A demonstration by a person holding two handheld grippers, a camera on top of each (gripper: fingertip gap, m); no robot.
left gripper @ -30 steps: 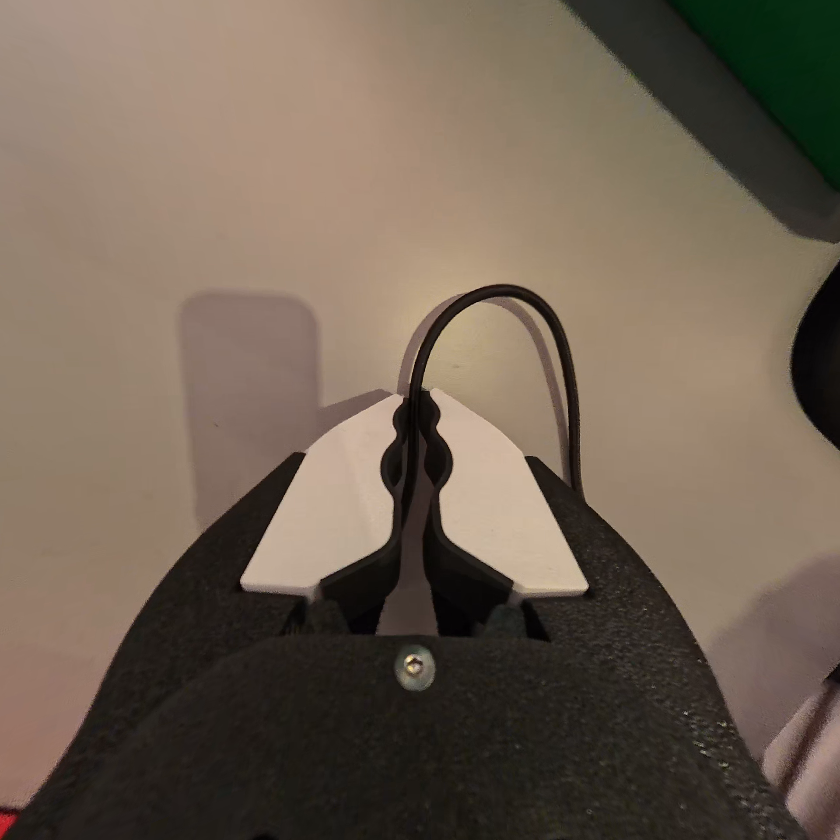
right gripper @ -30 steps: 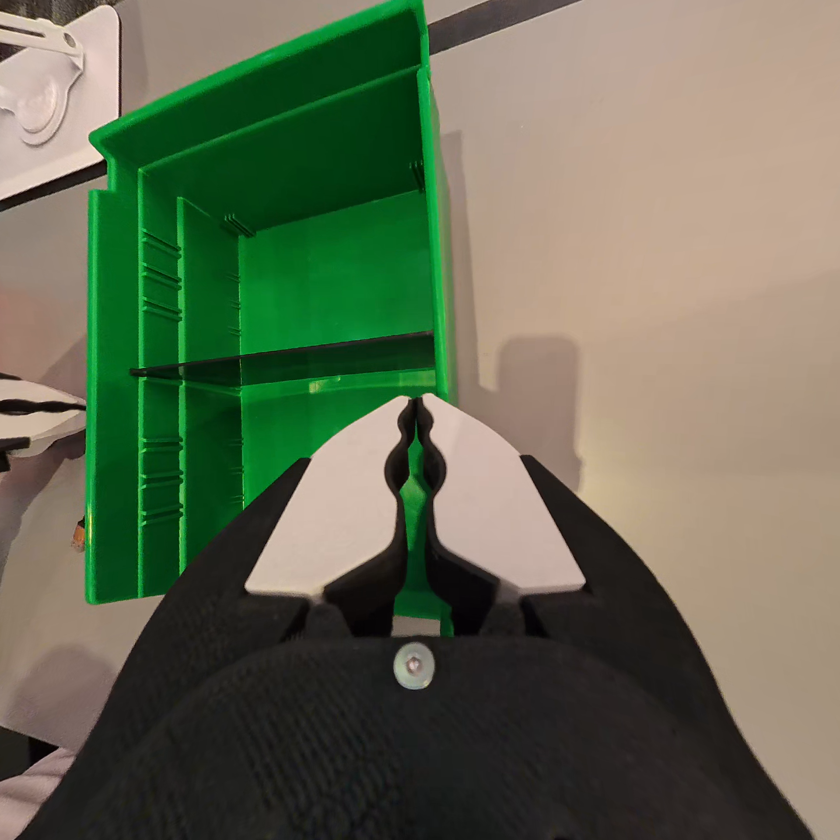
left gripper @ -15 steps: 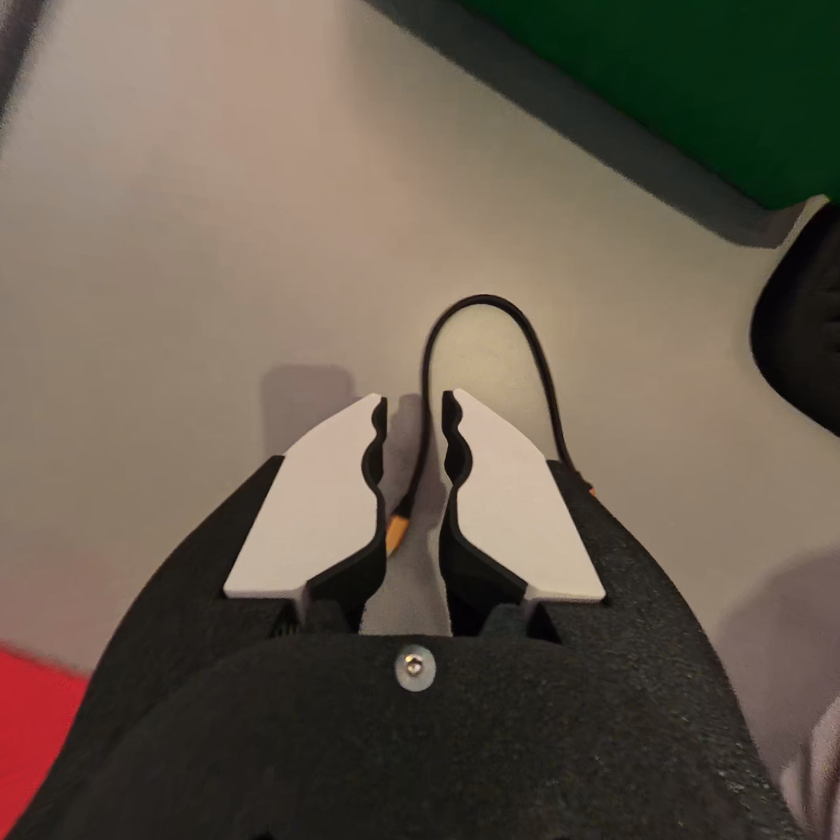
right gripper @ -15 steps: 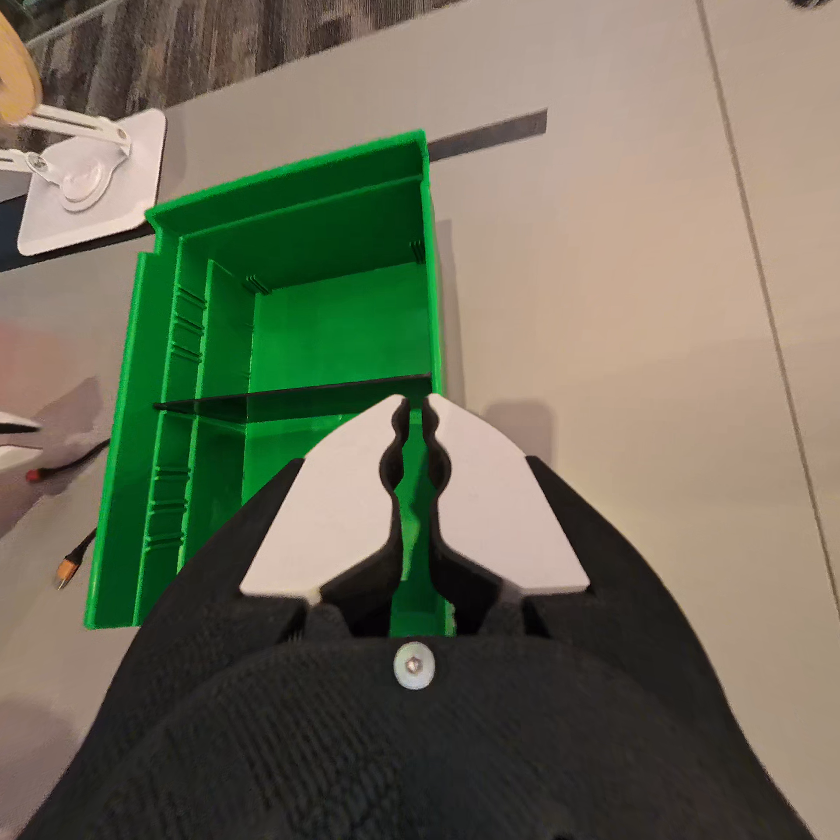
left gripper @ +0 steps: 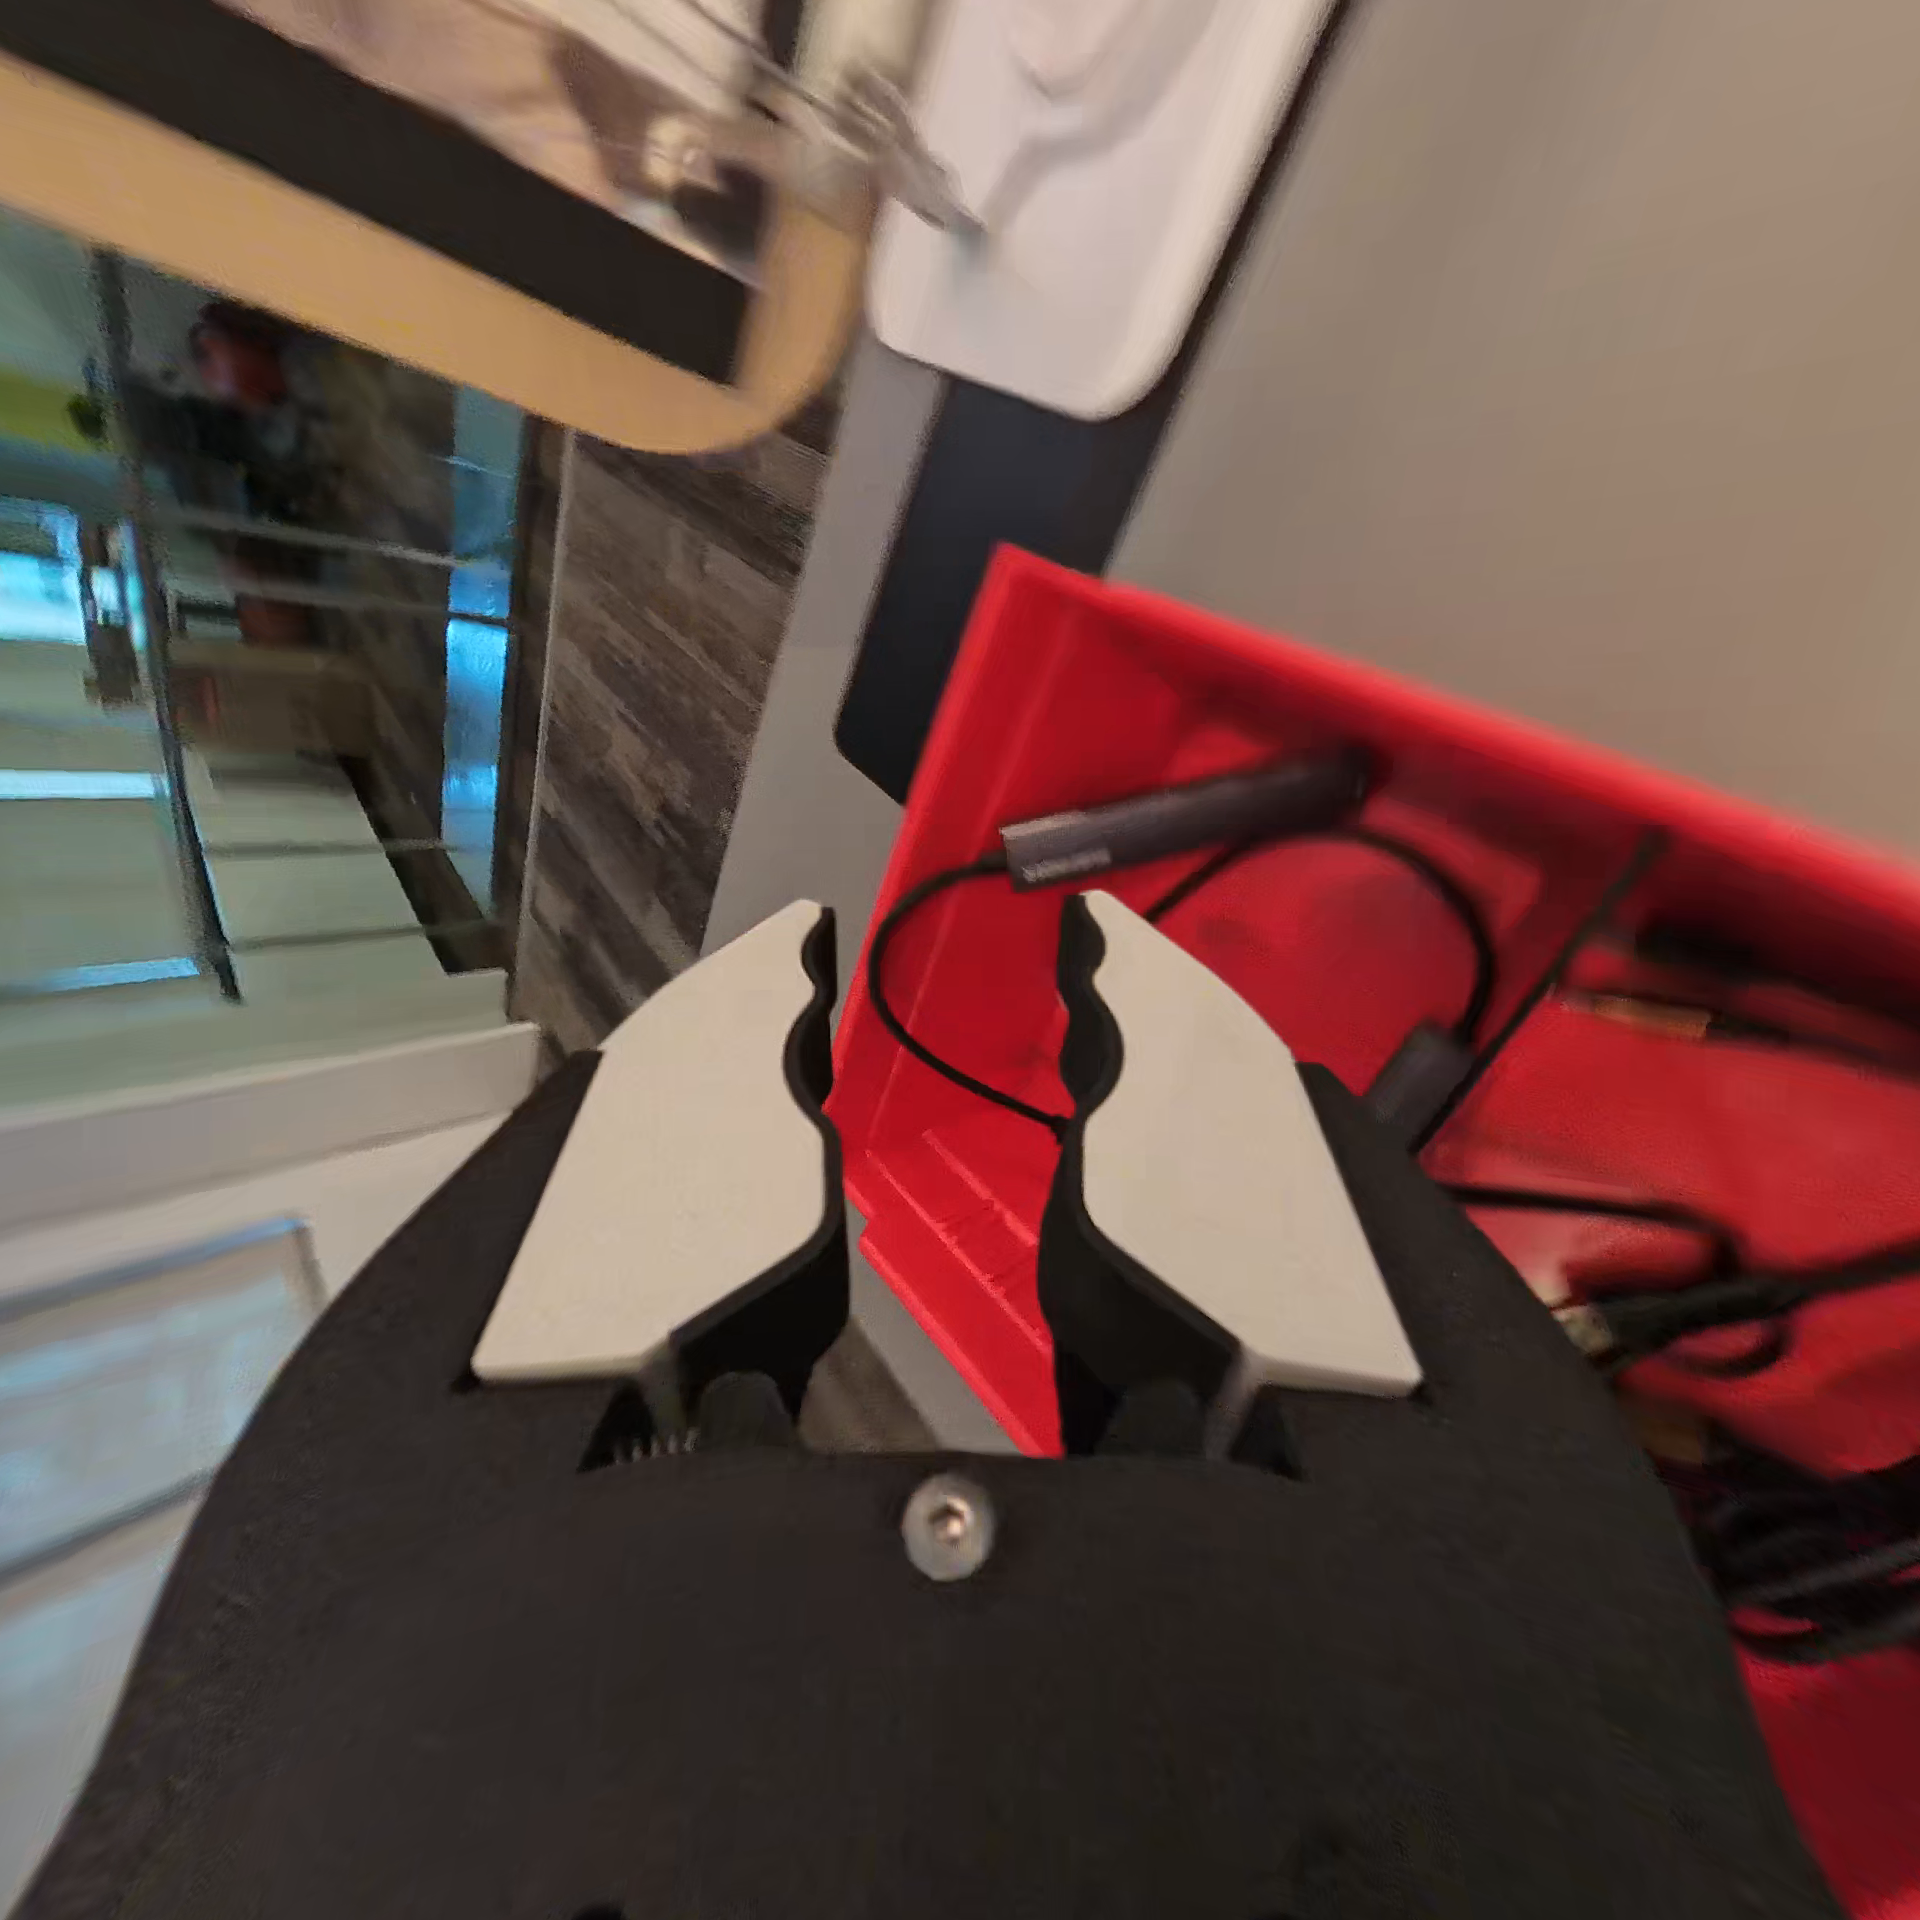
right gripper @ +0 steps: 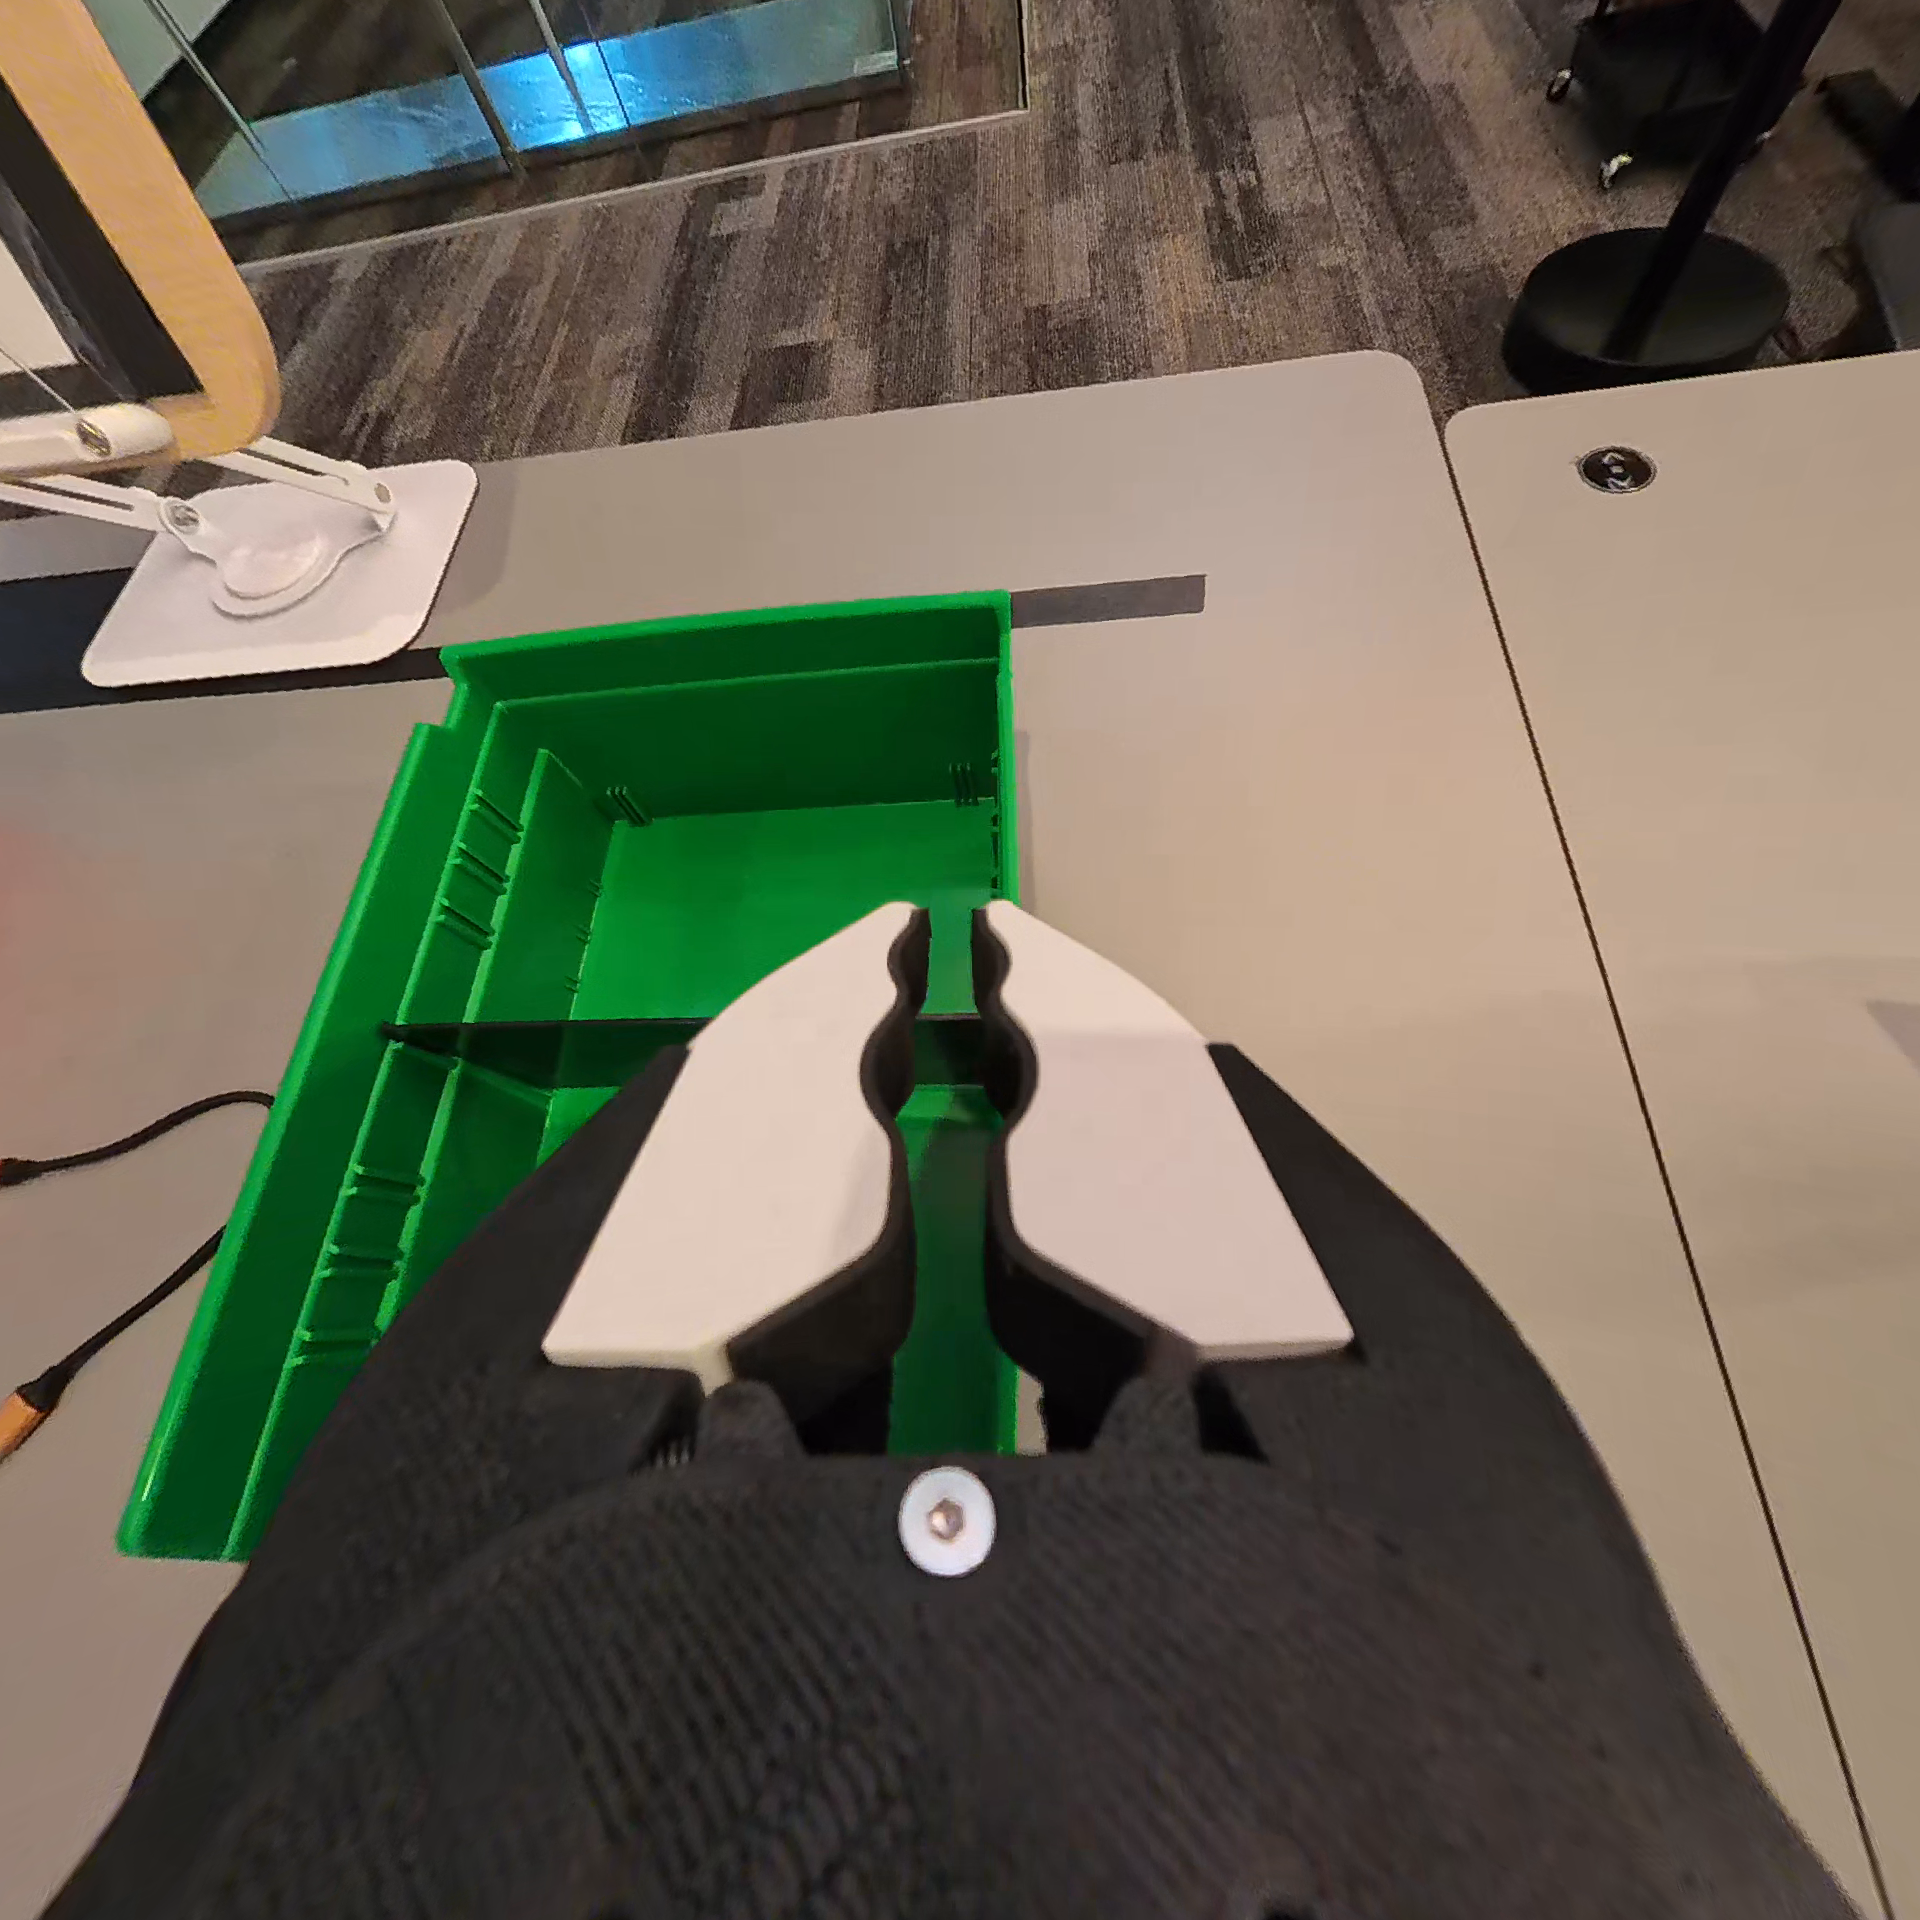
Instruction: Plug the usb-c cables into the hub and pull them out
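Observation:
In the left wrist view a red bin (left gripper: 1039, 665) holds a slim dark grey hub (left gripper: 1174, 826) with a thin black lead looping from its end. More black cables (left gripper: 1662, 1320) lie in the bin to the right. My left gripper (left gripper: 948, 909) is open and empty, hovering over the bin's near left corner, short of the hub. My right gripper (right gripper: 948, 914) is slightly open and empty, held above the green bin (right gripper: 312, 1091). A black cable with an orange plug (right gripper: 21, 1418) lies on the table left of the green bin.
The green bin is empty, with a dark divider (right gripper: 520, 1034) across it. A white stand base (right gripper: 281, 582) sits at the back left. A seam (right gripper: 1621, 987) splits the grey tables on the right. A black floor stand (right gripper: 1642, 312) is beyond the table.
My left gripper let go of the black cable, opened wide and swung over to the red bin. My right gripper rose above the green bin and opened a little.

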